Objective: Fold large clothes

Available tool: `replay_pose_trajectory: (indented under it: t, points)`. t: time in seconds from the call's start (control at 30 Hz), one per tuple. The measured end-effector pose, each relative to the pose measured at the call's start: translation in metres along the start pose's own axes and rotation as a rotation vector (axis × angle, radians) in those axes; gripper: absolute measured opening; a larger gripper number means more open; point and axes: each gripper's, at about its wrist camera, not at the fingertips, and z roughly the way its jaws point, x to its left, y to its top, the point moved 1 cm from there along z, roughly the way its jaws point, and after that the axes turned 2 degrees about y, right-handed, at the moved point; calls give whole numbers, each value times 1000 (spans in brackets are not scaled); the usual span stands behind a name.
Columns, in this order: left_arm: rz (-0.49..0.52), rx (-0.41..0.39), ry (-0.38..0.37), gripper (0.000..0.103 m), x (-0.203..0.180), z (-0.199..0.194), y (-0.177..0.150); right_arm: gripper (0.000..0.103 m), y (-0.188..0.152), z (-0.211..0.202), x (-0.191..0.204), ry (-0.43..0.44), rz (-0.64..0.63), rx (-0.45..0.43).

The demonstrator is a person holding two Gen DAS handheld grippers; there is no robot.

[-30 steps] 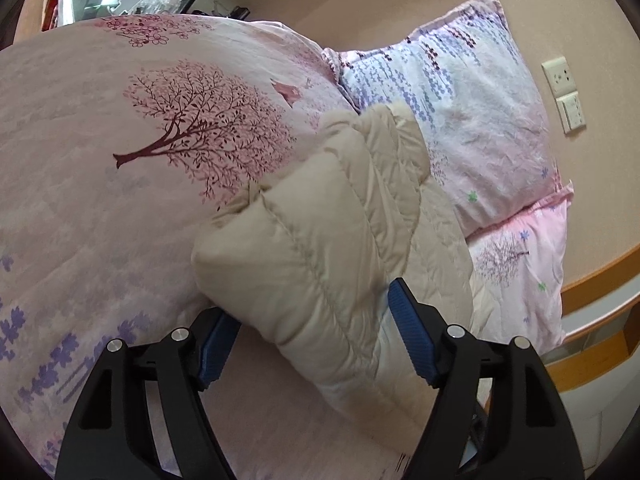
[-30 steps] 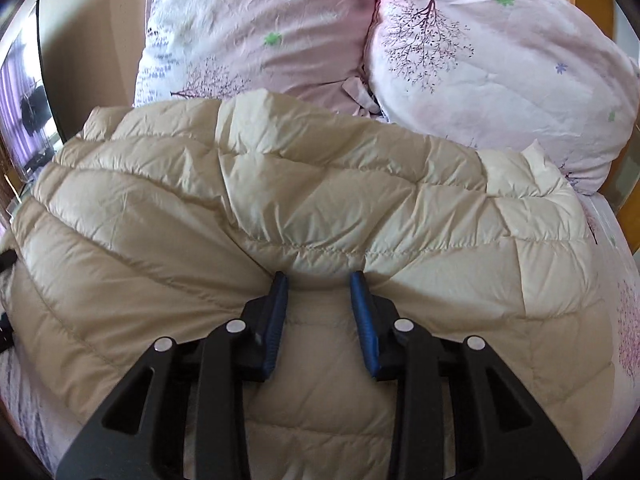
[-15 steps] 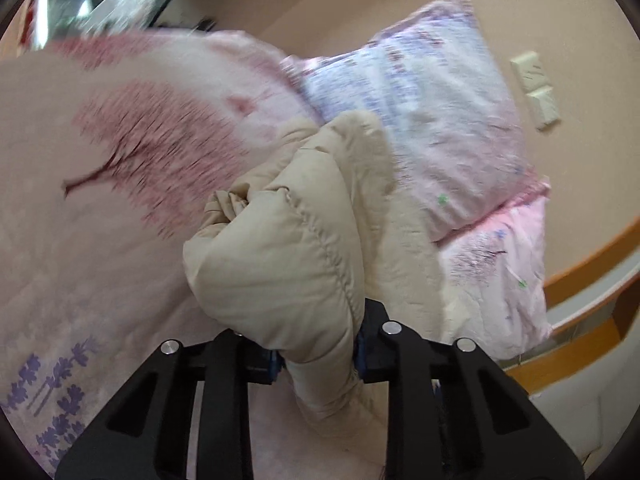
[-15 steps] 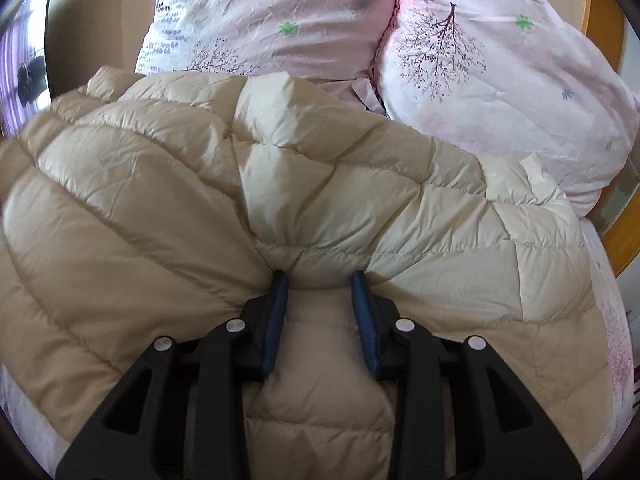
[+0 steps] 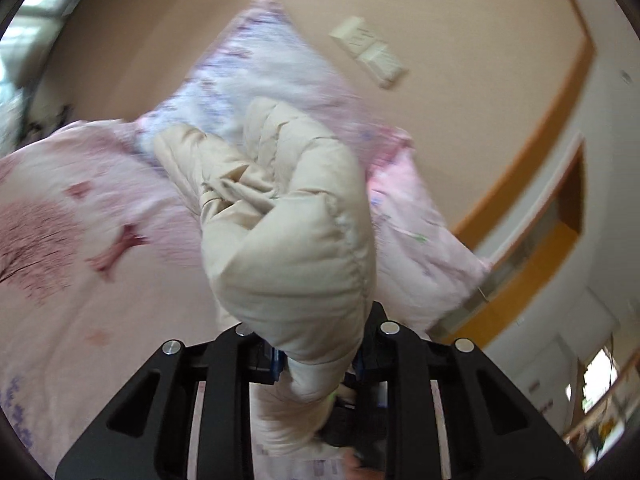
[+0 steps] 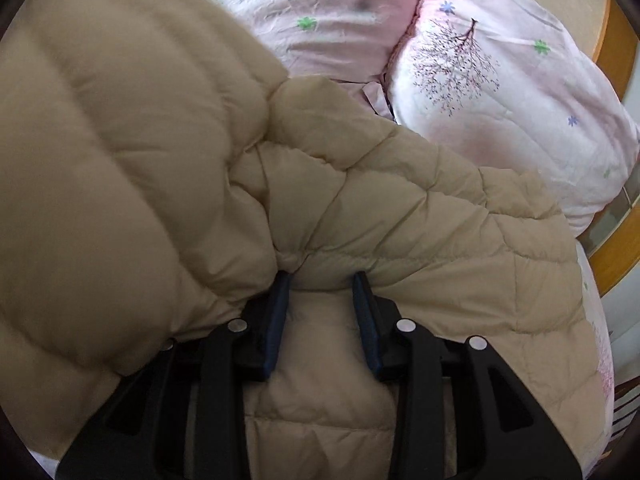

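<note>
A beige quilted down jacket (image 6: 360,208) lies on a bed. My right gripper (image 6: 322,292) is shut on a pinched fold of the jacket near its middle. My left gripper (image 5: 318,356) is shut on a puffy end of the same jacket (image 5: 296,248) and holds it lifted above the bed; the fabric bulges up between the jaws and hides the fingertips. In the right wrist view a raised part of the jacket fills the left half of the frame.
A pink floral duvet (image 5: 80,240) covers the bed. Two pink and white pillows (image 6: 500,92) lean at the head, also in the left wrist view (image 5: 280,80). A wall with a socket plate (image 5: 368,52) and a wooden headboard (image 6: 616,40) stand behind.
My left gripper closed on the jacket's end and lifted it up off the bed. The lifted part has swung up at the left of the right wrist view. My right gripper kept its grip.
</note>
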Motion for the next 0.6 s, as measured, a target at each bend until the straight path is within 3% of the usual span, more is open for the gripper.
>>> replay_pose_trajectory:
  t: [0.1,0.33,0.5,0.6]
  points:
    - [40,12,-27,24,-19,8,-4,35,0,-1,-4,31,-1,-9]
    - [76,24,-38,24,-39,17,-10,45,-10,-29,-55,240,130,-11]
    - [98,33,-40,24,-46,20,-15,47,-31,-53,-104,218,239,-19]
    - [119,47,-62,24,-55,25,-19,47,-38,-35,-128,208,307,43]
